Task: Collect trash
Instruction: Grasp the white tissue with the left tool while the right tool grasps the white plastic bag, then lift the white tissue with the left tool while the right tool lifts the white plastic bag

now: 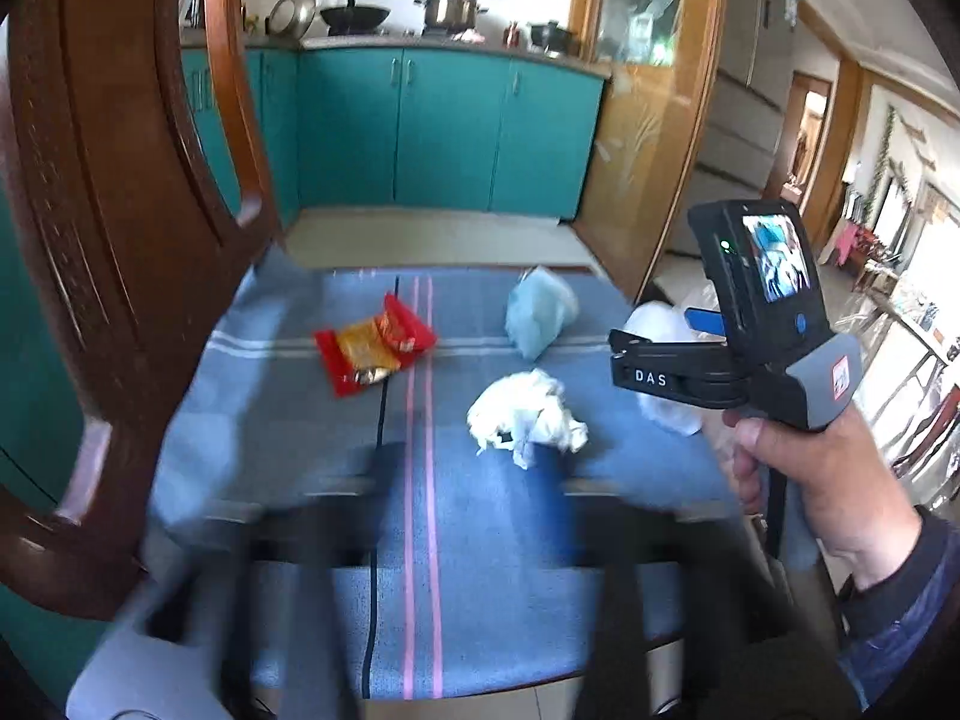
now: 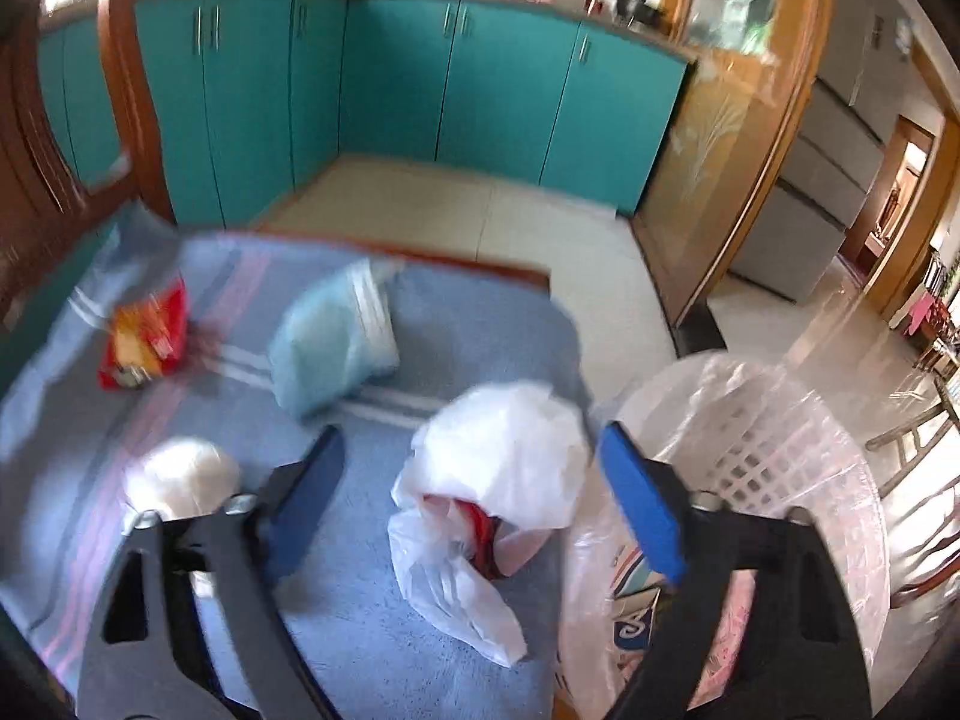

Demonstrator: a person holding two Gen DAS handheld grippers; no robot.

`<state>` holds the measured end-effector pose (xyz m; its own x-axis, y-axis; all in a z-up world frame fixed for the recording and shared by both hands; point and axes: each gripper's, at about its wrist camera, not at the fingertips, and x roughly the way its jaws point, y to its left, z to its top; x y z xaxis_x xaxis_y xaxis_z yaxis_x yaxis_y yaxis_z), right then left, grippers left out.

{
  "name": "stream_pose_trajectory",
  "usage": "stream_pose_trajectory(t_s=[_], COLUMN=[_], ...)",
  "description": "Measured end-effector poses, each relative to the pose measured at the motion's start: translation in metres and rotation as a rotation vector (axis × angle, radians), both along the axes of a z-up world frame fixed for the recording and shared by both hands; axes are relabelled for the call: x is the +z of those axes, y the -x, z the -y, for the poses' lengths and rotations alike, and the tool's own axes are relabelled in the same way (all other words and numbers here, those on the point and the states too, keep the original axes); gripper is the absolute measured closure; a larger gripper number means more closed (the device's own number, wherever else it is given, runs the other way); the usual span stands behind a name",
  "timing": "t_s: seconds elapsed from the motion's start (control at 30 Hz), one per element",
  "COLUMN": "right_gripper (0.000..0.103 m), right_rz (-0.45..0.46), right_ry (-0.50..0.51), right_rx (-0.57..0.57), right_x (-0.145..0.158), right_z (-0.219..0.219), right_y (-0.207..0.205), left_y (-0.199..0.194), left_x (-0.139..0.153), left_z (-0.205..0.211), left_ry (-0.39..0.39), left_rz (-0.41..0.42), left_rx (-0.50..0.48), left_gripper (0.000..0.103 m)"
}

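Observation:
On a blue-clothed table (image 1: 492,516) lie a red and yellow snack wrapper (image 1: 372,349), a light blue bag (image 1: 540,312), a crumpled white tissue (image 1: 525,411) and a white plastic bag (image 2: 498,480) with something red inside. My right gripper (image 2: 474,480) is open, its blue pads either side of the white plastic bag, above it. It also shows in the left wrist view (image 1: 690,348) at the table's right edge. My left gripper's fingers are motion-blurred dark shapes low in its own view; whether they are open is unclear. The wrapper (image 2: 144,342), blue bag (image 2: 330,348) and tissue (image 2: 180,474) also show in the right wrist view.
A white lattice bin lined with clear plastic (image 2: 768,456) stands right of the table and holds some paper. A wooden chair back (image 1: 102,228) rises at the left. Teal kitchen cabinets (image 1: 444,126) and tiled floor lie beyond the table.

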<state>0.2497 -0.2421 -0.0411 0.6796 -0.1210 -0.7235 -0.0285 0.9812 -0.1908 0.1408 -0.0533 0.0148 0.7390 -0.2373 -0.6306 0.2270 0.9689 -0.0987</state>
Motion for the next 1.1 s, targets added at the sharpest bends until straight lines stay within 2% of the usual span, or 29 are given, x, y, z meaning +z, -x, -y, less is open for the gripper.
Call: stream_pose_trajectory(t_s=[0.03, 0.1, 0.17, 0.2, 0.27, 0.37, 0.4, 0.43, 0.47, 0.53, 0.6, 0.77, 0.9, 1.0, 1.1], right_gripper=[0.041, 0.060, 0.072, 0.077, 0.080, 0.080, 0.080, 0.080, 0.081, 0.081, 0.081, 0.080, 0.080, 0.080, 0.080], right_rz=[-0.025, -0.067, -0.053, -0.042, -0.008, 0.061, 0.086, 0.102, 0.124, 0.165, 0.198, 0.262, 0.258, 0.241, 0.213], right_ry=[0.007, 0.005, -0.004, -0.016, -0.059, -0.162, -0.220, -0.250, -0.269, -0.276, -0.296, -0.374, -0.401, -0.400, -0.386], right_rx=[-0.001, -0.001, 0.001, 0.001, 0.013, 0.036, 0.050, 0.064, 0.076, 0.092, 0.114, 0.156, 0.193, 0.213, 0.215], right_x=[-0.007, -0.018, -0.017, -0.013, 0.003, 0.032, 0.044, 0.051, 0.059, 0.072, 0.083, 0.105, 0.103, 0.096, 0.084], right_z=[0.000, 0.001, 0.003, 0.004, 0.006, 0.011, 0.015, 0.015, 0.015, 0.016, 0.018, 0.023, 0.014, 0.007, 0.000], right_y=[-0.004, -0.009, -0.006, -0.004, 0.006, 0.027, 0.038, 0.045, 0.054, 0.072, 0.086, 0.123, 0.152, 0.168, 0.182], left_y=[-0.001, -0.008, -0.018, -0.023, -0.037, -0.057, -0.063, -0.071, -0.076, -0.075, -0.066, -0.003, 0.053, 0.080, 0.088], left_x=[-0.005, -0.014, -0.023, -0.027, -0.036, -0.054, -0.061, -0.069, -0.075, -0.075, -0.062, 0.004, 0.045, 0.047, 0.035], left_z=[0.002, 0.015, 0.031, 0.038, 0.049, 0.057, 0.057, 0.058, 0.056, 0.051, 0.044, 0.013, -0.010, -0.023, -0.027], left_ry=[-0.007, -0.028, -0.039, -0.042, -0.052, -0.059, -0.046, -0.028, -0.022, -0.007, 0.008, 0.050, 0.068, 0.057, 0.064], left_rz=[-0.006, -0.018, -0.029, -0.032, -0.055, -0.103, -0.128, -0.165, -0.182, -0.172, -0.158, 0.005, 0.151, 0.186, 0.156], left_rx=[-0.009, -0.042, -0.065, -0.070, -0.087, -0.072, -0.069, -0.072, -0.060, -0.052, -0.063, -0.045, -0.008, 0.029, 0.035], left_gripper=[0.028, 0.027, 0.026, 0.026, 0.026, 0.027, 0.033, 0.062, 0.077, 0.081, 0.081, 0.081, 0.080, 0.079, 0.079])
